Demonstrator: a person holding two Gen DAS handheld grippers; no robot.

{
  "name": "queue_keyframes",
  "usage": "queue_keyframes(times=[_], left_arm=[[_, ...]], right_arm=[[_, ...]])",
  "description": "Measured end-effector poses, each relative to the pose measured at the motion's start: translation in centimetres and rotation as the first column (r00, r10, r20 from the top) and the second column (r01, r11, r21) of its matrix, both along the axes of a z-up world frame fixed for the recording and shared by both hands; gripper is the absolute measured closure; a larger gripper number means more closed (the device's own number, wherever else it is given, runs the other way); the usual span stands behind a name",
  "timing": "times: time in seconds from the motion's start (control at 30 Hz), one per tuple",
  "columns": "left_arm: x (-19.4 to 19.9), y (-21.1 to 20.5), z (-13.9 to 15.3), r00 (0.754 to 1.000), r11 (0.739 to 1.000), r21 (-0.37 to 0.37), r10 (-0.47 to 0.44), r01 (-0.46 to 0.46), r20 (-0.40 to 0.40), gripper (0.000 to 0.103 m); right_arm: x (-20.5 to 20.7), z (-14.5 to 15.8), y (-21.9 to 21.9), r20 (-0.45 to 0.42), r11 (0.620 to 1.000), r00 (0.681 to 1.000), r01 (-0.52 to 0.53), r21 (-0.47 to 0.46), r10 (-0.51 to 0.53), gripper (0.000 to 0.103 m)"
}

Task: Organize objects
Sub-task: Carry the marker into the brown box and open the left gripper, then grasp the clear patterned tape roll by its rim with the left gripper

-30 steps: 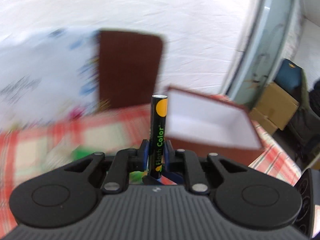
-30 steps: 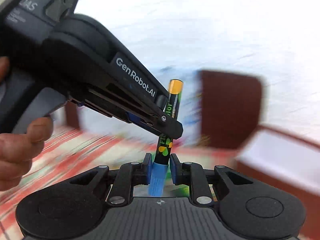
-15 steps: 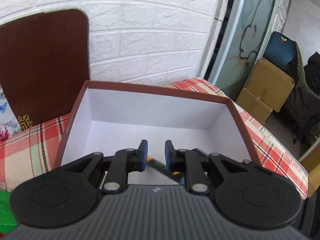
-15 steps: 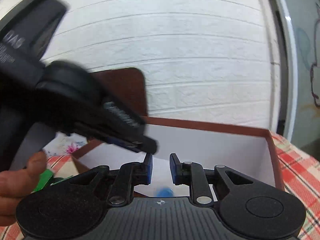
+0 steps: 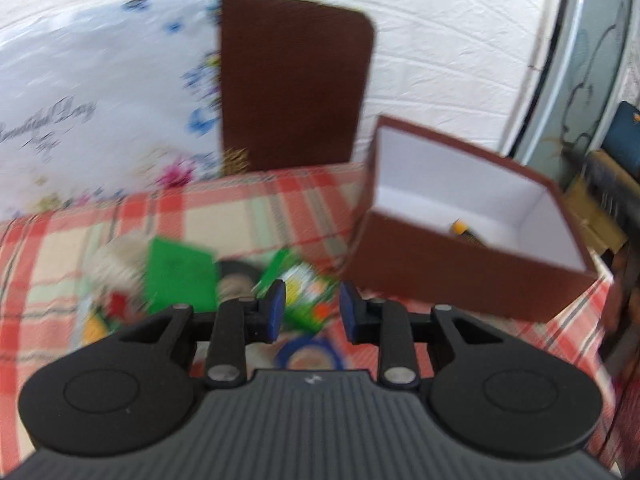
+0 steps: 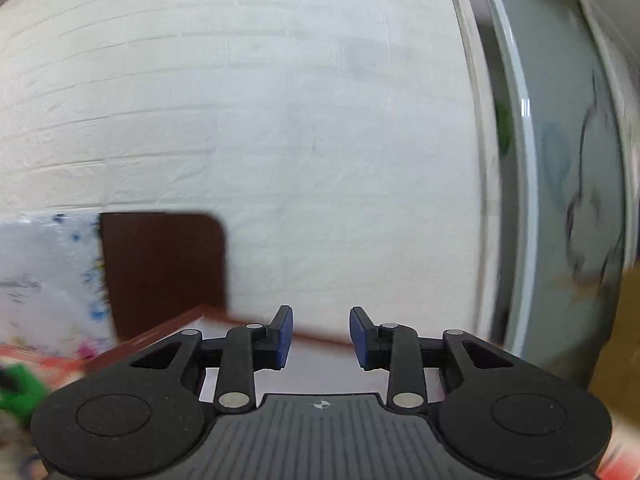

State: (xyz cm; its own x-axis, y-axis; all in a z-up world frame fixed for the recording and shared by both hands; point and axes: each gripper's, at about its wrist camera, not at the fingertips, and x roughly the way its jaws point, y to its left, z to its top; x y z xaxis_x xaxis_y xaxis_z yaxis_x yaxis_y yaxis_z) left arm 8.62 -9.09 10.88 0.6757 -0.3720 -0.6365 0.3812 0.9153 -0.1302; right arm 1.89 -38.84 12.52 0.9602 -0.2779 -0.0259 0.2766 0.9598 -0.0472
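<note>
In the blurred left wrist view, a brown box (image 5: 460, 276) with a white inside stands on the checked cloth at the right, and a black pen with an orange end (image 5: 462, 229) lies in it. My left gripper (image 5: 312, 314) hovers over a pile of small items, among them a green card (image 5: 180, 276), a green packet (image 5: 304, 292) and a blue tape ring (image 5: 308, 354); its jaws are opening with nothing between them. My right gripper (image 6: 320, 338) points level over the brown box's rim (image 6: 192, 320) toward the white wall; its jaws are opening and empty.
The box's brown lid (image 5: 292, 84) leans against the white brick wall beside a flowered white sheet (image 5: 100, 120). A door frame (image 6: 516, 184) and cardboard boxes (image 5: 592, 220) lie off the table's right edge. The checked tablecloth (image 5: 260, 212) spreads between lid and pile.
Both grippers held one pen upright together a second ago. The pen now lies in the box and both sets of jaws have parted. The left gripper swung back left over the pile.
</note>
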Motion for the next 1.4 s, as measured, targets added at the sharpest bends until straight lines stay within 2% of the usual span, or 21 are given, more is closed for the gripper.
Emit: queue_keyframes(times=[0.1, 0.17, 0.33, 0.37, 0.43, 0.5, 0.57, 0.63, 0.67, 0.73, 0.77, 0.8, 0.83, 0.9, 0.93, 0.97, 1.0, 1.07, 1.2, 1.37, 1.4], left_arm=[[-1.3, 2.4, -1.3, 0.998, 0.998, 0.012, 0.060, -0.060, -0.031, 0.071], [-1.9, 3.6, -2.1, 0.994, 0.996, 0.015, 0.094, -0.093, -0.053, 0.066], [-2.5, 5.6, -3.9, 0.984, 0.988, 0.042, 0.154, -0.151, -0.093, 0.066], [-2.6, 5.9, -4.2, 0.982, 0.987, 0.042, 0.161, -0.157, -0.099, 0.066], [-2.9, 6.5, -4.5, 0.980, 0.985, 0.039, 0.171, -0.168, -0.103, 0.066], [-3.0, 6.8, -4.4, 0.979, 0.984, 0.033, 0.176, -0.174, -0.100, 0.066], [-3.5, 7.2, -4.4, 0.980, 0.984, 0.027, 0.177, -0.175, -0.088, 0.061], [-3.4, 7.4, -4.5, 0.980, 0.983, 0.035, 0.182, -0.180, -0.085, 0.061], [-3.1, 7.5, -4.6, 0.978, 0.982, 0.038, 0.186, -0.183, -0.090, 0.061], [-2.8, 7.6, -5.0, 0.976, 0.981, 0.043, 0.193, -0.190, -0.104, 0.061], [-2.7, 7.7, -5.1, 0.975, 0.981, 0.043, 0.195, -0.192, -0.111, 0.061], [-2.6, 7.9, -5.2, 0.974, 0.981, 0.040, 0.193, -0.189, -0.115, 0.061], [-2.5, 8.0, -5.4, 0.975, 0.982, 0.037, 0.187, -0.184, -0.117, 0.061], [-2.2, 8.0, -5.6, 0.977, 0.984, 0.039, 0.176, -0.173, -0.122, 0.062], [-2.0, 8.0, -5.7, 0.977, 0.986, 0.041, 0.168, -0.164, -0.128, 0.062], [-1.7, 8.0, -5.8, 0.978, 0.987, 0.042, 0.158, -0.154, -0.133, 0.062], [-1.5, 8.0, -5.9, 0.979, 0.988, 0.043, 0.152, -0.147, -0.136, 0.062], [-1.0, 8.0, -6.3, 0.979, 0.989, 0.048, 0.142, -0.137, -0.145, 0.062], [-0.1, 8.2, -7.1, 0.978, 0.991, 0.043, 0.129, -0.124, -0.166, 0.061], [1.2, 7.7, -8.3, 0.976, 0.993, 0.052, 0.116, -0.109, -0.184, 0.064], [1.4, 7.8, -8.6, 0.975, 0.993, 0.048, 0.113, -0.106, -0.190, 0.065]], right_arm=[[3.1, 0.6, 0.6, 0.004, 0.983, 0.999, 0.050, -0.175, -0.050, 0.067], [5.1, 0.2, 1.0, -0.036, 0.973, 0.999, 0.024, -0.229, -0.033, 0.062], [8.1, -2.0, 2.4, -0.139, 0.933, 0.990, -0.028, -0.360, -0.024, 0.061], [8.1, -2.1, 2.5, -0.140, 0.929, 0.990, -0.032, -0.370, -0.021, 0.060], [7.8, -2.1, 2.5, -0.114, 0.921, 0.993, -0.006, -0.390, -0.041, 0.052], [6.4, -1.8, 2.7, -0.122, 0.918, 0.990, 0.017, -0.397, -0.071, 0.051], [5.2, -1.8, 2.5, -0.108, 0.920, 0.992, 0.011, -0.391, -0.058, 0.044], [4.1, -1.7, 3.0, -0.067, 0.918, 0.997, 0.013, -0.396, -0.043, 0.030], [3.4, -1.5, 3.8, -0.031, 0.917, 0.999, 0.025, -0.398, -0.041, 0.029], [1.0, 0.2, 5.7, 0.046, 0.928, 0.999, -0.005, -0.374, 0.023, 0.027], [-0.3, 1.0, 6.7, 0.047, 0.939, 0.994, -0.073, -0.335, 0.094, 0.026], [-1.4, 1.7, 7.7, 0.020, 0.943, 0.979, -0.188, -0.274, 0.201, 0.026], [-2.4, 2.0, 8.7, -0.018, 0.924, 0.945, -0.323, -0.205, 0.326, 0.029], [-3.7, 1.0, 11.4, -0.120, 0.846, 0.850, -0.524, -0.096, 0.513, 0.031], [-3.8, -0.2, 13.1, -0.193, 0.791, 0.784, -0.609, -0.055, 0.590, 0.035], [-4.0, -1.5, 14.8, -0.254, 0.747, 0.730, -0.663, -0.040, 0.634, 0.037], [-4.1, -3.1, 16.6, -0.306, 0.719, 0.697, -0.692, -0.055, 0.648, 0.039], [-3.7, -5.4, 19.2, -0.374, 0.701, 0.677, -0.707, -0.091, 0.634, 0.039], [-0.2, -7.9, 21.5, -0.469, 0.711, 0.634, -0.703, -0.017, 0.615, 0.038], [2.2, -9.3, 23.1, -0.511, 0.747, 0.637, -0.665, 0.014, 0.577, 0.036], [2.5, -9.5, 23.4, -0.515, 0.746, 0.633, -0.665, 0.019, 0.577, 0.031]])
